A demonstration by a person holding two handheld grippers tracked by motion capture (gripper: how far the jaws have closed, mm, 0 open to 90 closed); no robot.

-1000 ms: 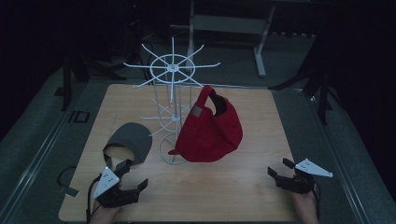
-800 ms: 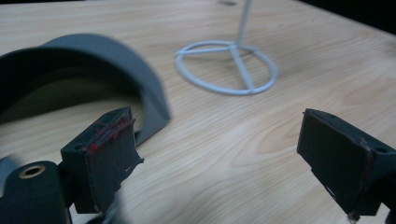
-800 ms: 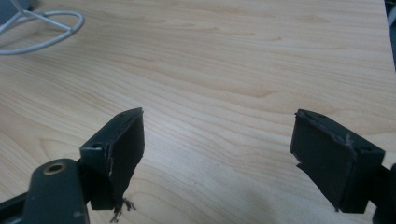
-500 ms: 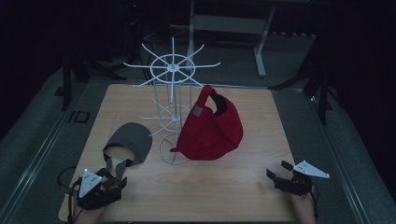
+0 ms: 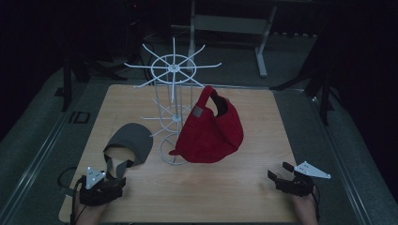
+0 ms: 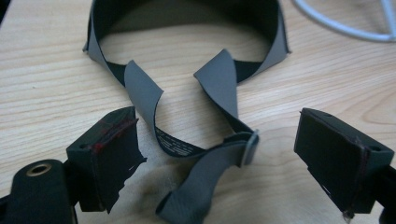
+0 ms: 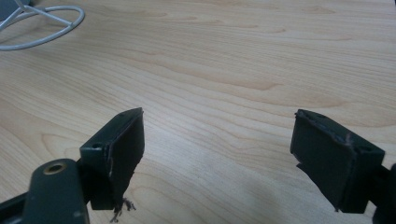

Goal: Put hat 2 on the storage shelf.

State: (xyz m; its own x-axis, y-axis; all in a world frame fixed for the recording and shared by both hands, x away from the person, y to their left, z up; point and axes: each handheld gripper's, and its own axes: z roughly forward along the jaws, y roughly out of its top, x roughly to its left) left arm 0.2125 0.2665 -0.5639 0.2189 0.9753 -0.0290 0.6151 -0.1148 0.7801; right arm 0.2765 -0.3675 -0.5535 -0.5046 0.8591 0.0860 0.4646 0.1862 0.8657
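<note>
Grey visor [image 6: 187,56], its strap [image 6: 205,154] framed between the left gripper [image 6: 219,154]'s parted jaws, is seen at lower left. Nothing is gripped. Right gripper [image 7: 217,154] is likewise spread over bare wood at lower right.

The high view was dim and underexposed, the room beyond the table [image 5: 263,117] nearly black and detail soft and grainy. Both gripper views were brighter and evenly lit, with soft shadows on the wood beneath the jaws, whose near bases blurred.
</note>
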